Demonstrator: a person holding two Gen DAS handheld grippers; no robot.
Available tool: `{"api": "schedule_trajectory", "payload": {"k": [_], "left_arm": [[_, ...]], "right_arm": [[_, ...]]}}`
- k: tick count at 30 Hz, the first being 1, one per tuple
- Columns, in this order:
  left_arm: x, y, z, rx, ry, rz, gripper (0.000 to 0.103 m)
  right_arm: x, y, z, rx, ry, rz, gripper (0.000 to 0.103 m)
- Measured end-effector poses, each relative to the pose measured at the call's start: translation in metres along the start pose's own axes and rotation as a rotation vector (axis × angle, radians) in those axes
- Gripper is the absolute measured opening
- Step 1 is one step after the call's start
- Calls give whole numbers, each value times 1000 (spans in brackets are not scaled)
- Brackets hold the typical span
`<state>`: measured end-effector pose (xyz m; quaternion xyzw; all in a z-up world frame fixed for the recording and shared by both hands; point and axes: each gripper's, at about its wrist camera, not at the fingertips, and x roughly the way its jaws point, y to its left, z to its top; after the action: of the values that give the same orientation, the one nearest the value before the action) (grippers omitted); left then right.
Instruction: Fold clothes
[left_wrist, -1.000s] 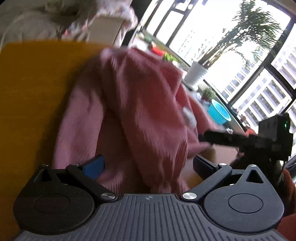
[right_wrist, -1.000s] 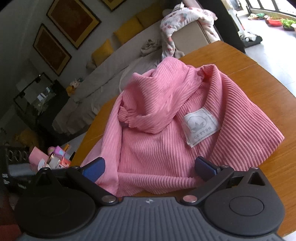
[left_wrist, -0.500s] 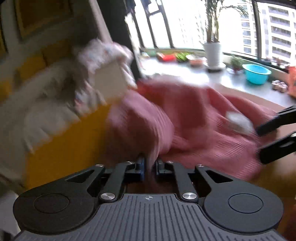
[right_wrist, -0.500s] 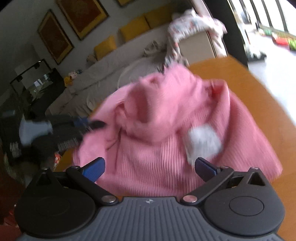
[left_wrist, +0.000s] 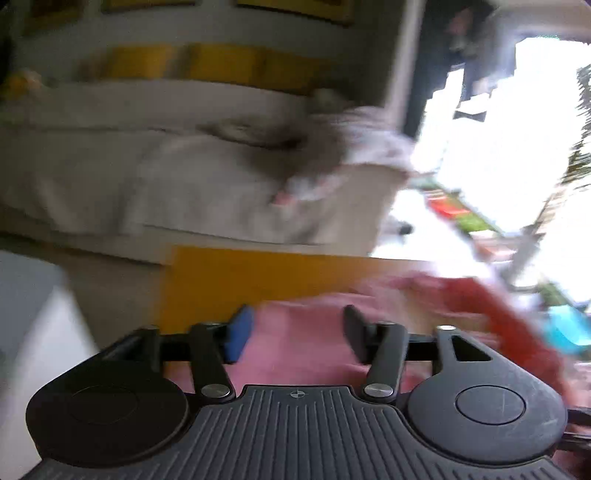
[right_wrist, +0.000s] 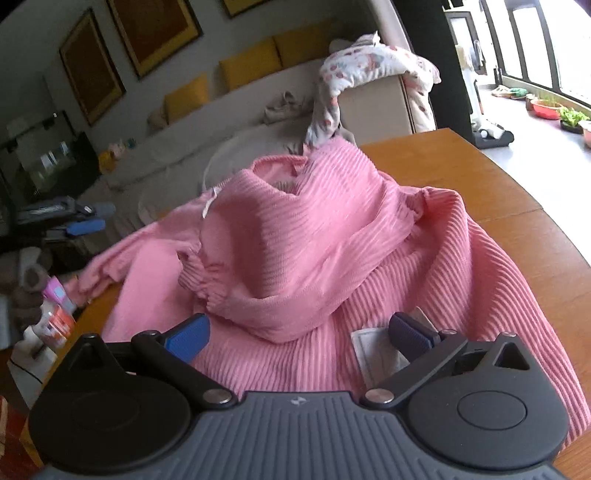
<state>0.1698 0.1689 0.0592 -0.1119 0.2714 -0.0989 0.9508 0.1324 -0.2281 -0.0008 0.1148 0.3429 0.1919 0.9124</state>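
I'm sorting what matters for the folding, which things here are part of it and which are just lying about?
Part of the job:
pink ribbed garment
wooden table
left tongs, open
right tongs, open

Lying about:
floral garment on sofa
yellow cushions
framed pictures

garment (right_wrist: 314, 236): pink, fine ribbed stripes
label patch (right_wrist: 376, 354): white-grey
desk (right_wrist: 443, 162): orange-brown wood
right tongs (right_wrist: 295, 338): black body, blue pads
left tongs (left_wrist: 295, 332): black body, one pad blue
sofa (right_wrist: 236, 122): beige
cushions (right_wrist: 247, 66): mustard yellow
draped cloth (right_wrist: 373, 61): white, pink-red print
picture frames (right_wrist: 155, 29): gold-brown
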Motion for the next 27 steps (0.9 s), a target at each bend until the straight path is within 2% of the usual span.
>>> {"api": "schedule_trajectory", "payload": {"k": [1,3,5,7,10,11,13,17,18,19,20,21,22,23,24,27], "left_arm": [[0,-10,-7,-1,3,-77,73],[2,-29,-21,3,12,-224,88],[11,-47,-40,30,30,-323,94],[25,-59,-57,75,58,-336,95],[44,-74,-84,133,113,-347,95],[46,-72,-89,126,144,-341,92],[41,-66,-93,92,167,-342,96],[29,-56,-99,74,168,-336,97],[26,-55,-100,72,165,-333,97],[22,-53,-102,71,163,-329,97],[19,-52,-101,65,159,-327,97],[18,-49,-99,56,155,-324,98],[16,-47,-97,46,152,-321,98],[15,-44,-94,38,150,-320,99],[16,-41,-89,33,152,-321,100],[11,-36,-75,44,129,-325,102]], "right_arm": [[2,2,1,-7,11,-10,103],[4,8,1,-59,41,-34,103],[4,15,-1,-119,72,-45,103],[2,23,-3,-174,86,-48,103],[4,34,-1,-253,56,-65,103],[5,37,0,-280,46,-71,103],[7,45,2,-333,25,-82,103],[10,59,5,-438,-16,-105,103],[11,63,6,-464,-26,-110,96],[20,66,7,-506,-18,-119,76],[29,69,10,-546,3,-120,62],[37,71,13,-581,27,-114,33],[42,70,23,-600,37,-115,24],[42,67,36,-611,26,-126,20],[38,62,54,-631,-19,-173,12],[10,24,132,-519,-255,-427,8]]}}
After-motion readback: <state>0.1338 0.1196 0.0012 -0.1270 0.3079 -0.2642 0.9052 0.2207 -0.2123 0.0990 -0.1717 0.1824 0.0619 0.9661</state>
